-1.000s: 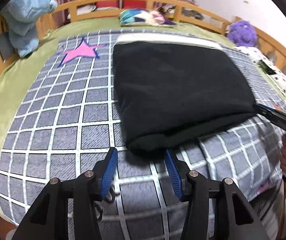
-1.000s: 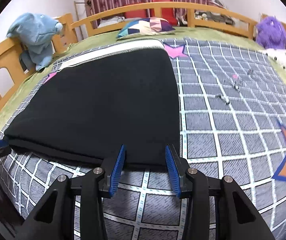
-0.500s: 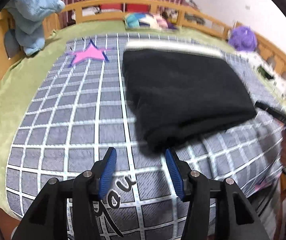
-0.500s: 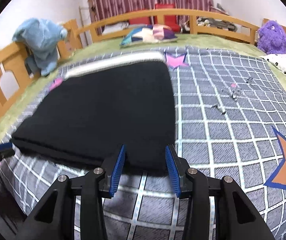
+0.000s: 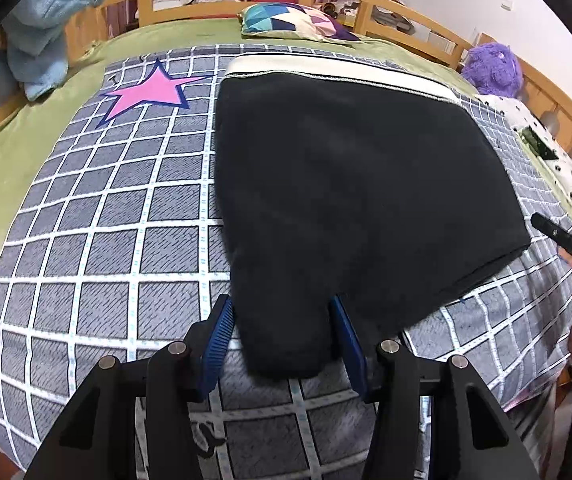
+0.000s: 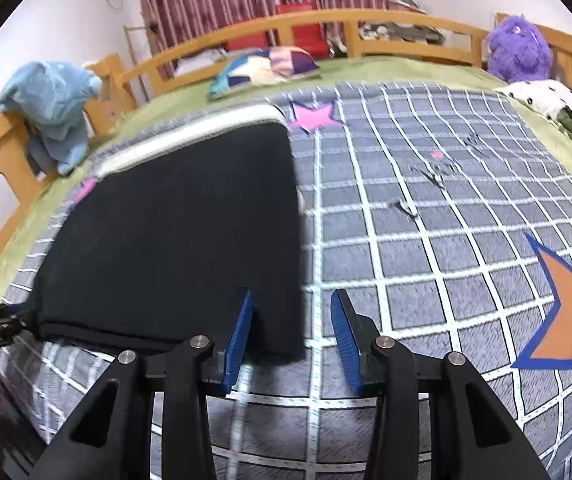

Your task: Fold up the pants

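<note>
Left gripper [image 5: 282,334]: jaws parted, recently widened, straddling the near corner of the folded black fleece pants [image 5: 349,184], pads not pressing. Right gripper [image 6: 291,332]: jaws apart, other near corner between them, unclamped. Pants: likely soft, thick, light, limp; best taken at the near corners. Appearance: dark rectangle, pale band along the far edge. Location: flat on grey checked bedspread [image 5: 98,248].

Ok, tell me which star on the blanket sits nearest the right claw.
The orange star with the blue outline, just right of the right claw. The pink star lies far off, past the black pants.
</note>
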The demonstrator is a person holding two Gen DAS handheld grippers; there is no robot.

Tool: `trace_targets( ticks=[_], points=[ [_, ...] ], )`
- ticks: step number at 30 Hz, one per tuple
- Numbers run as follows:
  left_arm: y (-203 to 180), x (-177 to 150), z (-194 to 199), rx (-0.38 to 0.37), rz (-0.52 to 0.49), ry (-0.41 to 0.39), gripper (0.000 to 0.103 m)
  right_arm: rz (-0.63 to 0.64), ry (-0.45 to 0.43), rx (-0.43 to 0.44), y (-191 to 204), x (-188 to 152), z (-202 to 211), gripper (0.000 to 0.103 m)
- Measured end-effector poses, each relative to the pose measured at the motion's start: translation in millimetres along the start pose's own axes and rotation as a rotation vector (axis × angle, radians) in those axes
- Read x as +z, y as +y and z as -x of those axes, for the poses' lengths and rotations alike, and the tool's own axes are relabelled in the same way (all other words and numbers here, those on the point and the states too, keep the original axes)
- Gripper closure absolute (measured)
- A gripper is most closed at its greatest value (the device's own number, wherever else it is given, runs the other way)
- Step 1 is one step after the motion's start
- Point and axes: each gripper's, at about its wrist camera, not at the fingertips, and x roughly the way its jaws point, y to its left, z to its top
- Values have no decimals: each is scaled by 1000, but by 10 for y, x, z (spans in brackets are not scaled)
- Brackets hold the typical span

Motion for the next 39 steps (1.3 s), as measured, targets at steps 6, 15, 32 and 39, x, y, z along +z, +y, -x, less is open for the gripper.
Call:
trace_targets(
  ticks=[6, 15, 32, 39],
  points=[
    [9, -7, 96, 6, 63, 22, 54, 46, 100, -50, 67, -122, -300, 61],
    [-265, 108, 605, 4, 36, -15, 44, -6, 47, -56, 243, 120, 357, 61],
    [-776, 93, 2071, 101, -4, -240, 17, 29, -179, -100, 912, 253, 1966, 3],
    [-889, -94, 2316, 130, 8, -263, 16, 53, -179, -150, 974, 46, 2300, 2]
  ],
)
